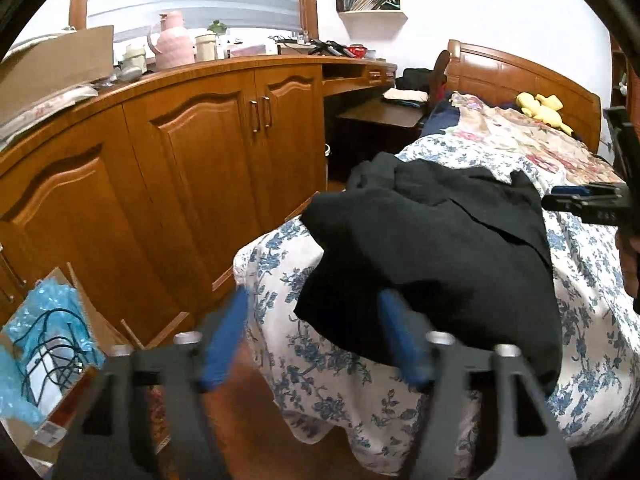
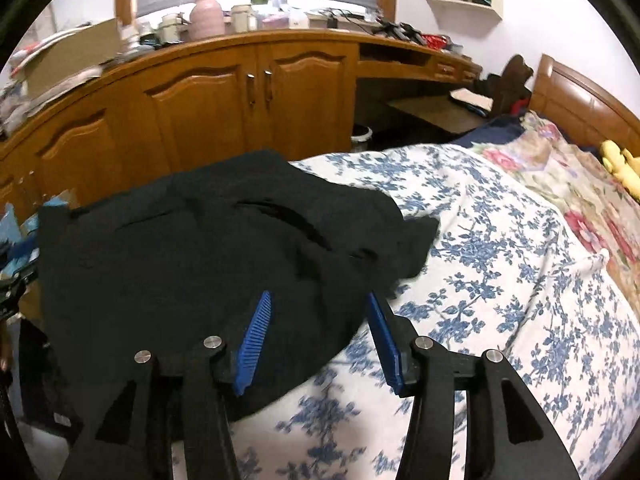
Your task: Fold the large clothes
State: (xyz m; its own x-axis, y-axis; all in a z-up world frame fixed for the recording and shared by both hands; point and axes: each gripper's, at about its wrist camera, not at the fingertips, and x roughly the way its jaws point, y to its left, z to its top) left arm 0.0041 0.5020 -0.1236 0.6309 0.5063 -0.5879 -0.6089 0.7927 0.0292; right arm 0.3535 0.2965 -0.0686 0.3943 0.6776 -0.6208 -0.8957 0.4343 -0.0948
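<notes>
On bed (image 2: 500, 240) | black garment (image 2: 200, 248) bunched, shape unclear | left gripper (image 1: 312, 328) blurred

A black garment (image 2: 192, 256) lies rumpled on the bed (image 2: 500, 248), hanging over the bed's near left edge. The right gripper (image 2: 318, 300) hovers over the bed with its blue fingers (image 2: 256, 340) spread wide, tips above the garment's near edge, gripping nothing.
</notes>
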